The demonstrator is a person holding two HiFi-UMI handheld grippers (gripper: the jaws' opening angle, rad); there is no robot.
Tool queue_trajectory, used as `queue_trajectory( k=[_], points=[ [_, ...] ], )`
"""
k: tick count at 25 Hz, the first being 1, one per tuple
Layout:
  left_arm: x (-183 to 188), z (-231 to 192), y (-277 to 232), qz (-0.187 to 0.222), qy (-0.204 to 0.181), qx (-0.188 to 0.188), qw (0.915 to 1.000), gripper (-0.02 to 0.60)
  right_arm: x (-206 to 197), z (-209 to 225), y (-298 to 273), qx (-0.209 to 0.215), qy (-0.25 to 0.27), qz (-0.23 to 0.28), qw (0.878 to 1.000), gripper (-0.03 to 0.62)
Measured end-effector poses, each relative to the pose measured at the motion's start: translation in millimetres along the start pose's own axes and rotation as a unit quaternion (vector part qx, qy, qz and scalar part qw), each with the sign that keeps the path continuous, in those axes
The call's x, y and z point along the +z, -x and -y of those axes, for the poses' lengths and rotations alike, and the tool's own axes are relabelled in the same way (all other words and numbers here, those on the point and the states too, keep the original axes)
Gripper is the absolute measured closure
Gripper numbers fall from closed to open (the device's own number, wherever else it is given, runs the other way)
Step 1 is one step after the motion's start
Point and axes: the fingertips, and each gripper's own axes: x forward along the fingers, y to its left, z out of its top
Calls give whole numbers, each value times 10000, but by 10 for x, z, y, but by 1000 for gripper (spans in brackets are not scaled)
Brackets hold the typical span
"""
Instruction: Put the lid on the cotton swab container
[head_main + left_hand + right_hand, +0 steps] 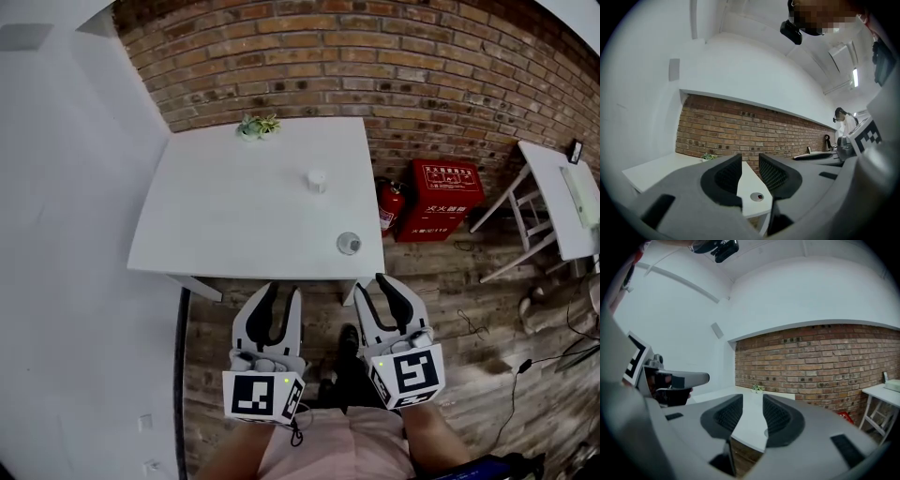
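Observation:
A small white cotton swab container (317, 181) stands upright near the middle of the white table (216, 216). Its round clear lid (349, 244) lies apart from it near the table's front right corner. Both grippers hang in front of the table's near edge, above the wooden floor. My left gripper (281, 291) is open with nothing between its jaws. My right gripper (372, 283) is open and empty too. In the left gripper view the lid (759, 197) shows on the table corner just beyond the left gripper (750, 161). The right gripper (752, 401) points at the table.
A small potted plant (258, 125) sits at the table's far edge by the brick wall. A red fire-equipment box (445, 199) and an extinguisher (391, 206) stand on the floor to the right. Another white table (562, 202) is at far right. Cables (511, 375) lie on the floor.

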Motion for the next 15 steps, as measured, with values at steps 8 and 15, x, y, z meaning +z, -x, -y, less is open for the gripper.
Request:
queue_trajectory(
  k=[8, 15],
  points=[
    [-186, -134, -674, -221, -13, -5, 9998, 465, -198, 388, -617, 107, -182, -193, 9996, 457],
    [-161, -271, -1426, -320, -64, 147, 9994, 465, -147, 841, -1316, 370, -313, -252, 9985, 457]
  ],
)
